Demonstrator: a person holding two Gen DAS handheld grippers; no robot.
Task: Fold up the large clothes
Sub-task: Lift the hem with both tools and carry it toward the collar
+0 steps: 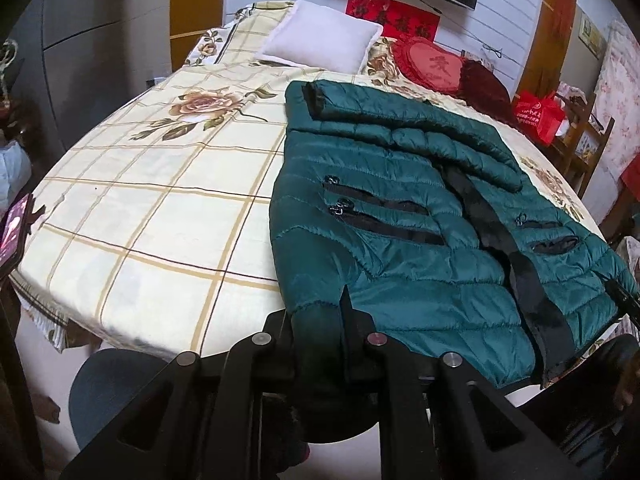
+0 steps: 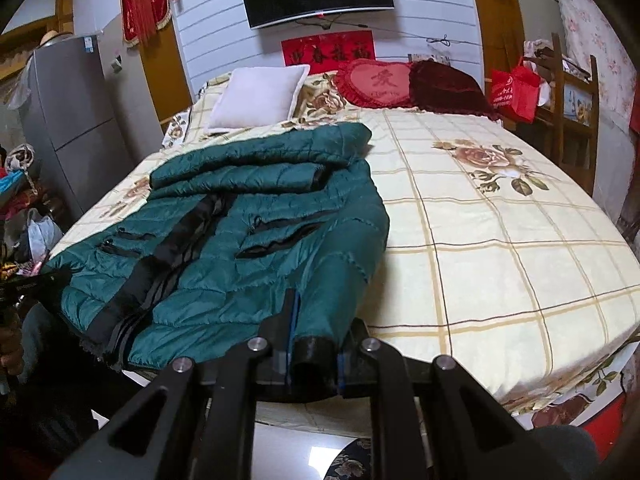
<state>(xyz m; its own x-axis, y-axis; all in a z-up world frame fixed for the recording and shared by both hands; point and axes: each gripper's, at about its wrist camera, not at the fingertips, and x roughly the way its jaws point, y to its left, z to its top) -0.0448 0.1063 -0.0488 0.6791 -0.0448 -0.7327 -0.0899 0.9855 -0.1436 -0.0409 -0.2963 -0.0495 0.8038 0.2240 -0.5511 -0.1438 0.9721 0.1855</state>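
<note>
A dark green quilted jacket (image 1: 400,216) lies front-up on the bed, with black zip pockets and a black front placket; one sleeve is folded across its upper part. It also shows in the right wrist view (image 2: 248,232). My left gripper (image 1: 320,320) is shut on the jacket's bottom hem corner at the near edge of the bed. My right gripper (image 2: 314,344) is shut on the jacket's other bottom corner, near a black cuff. The other gripper shows at the far left of the right wrist view (image 2: 28,284).
The bed (image 1: 152,208) has a cream plaid cover with rose prints. A white pillow (image 1: 320,36), a red heart cushion (image 2: 376,82) and a dark red cushion (image 2: 448,88) lie at the head. A wooden chair with a red bag (image 2: 516,92) stands right. A grey fridge (image 2: 68,120) stands left.
</note>
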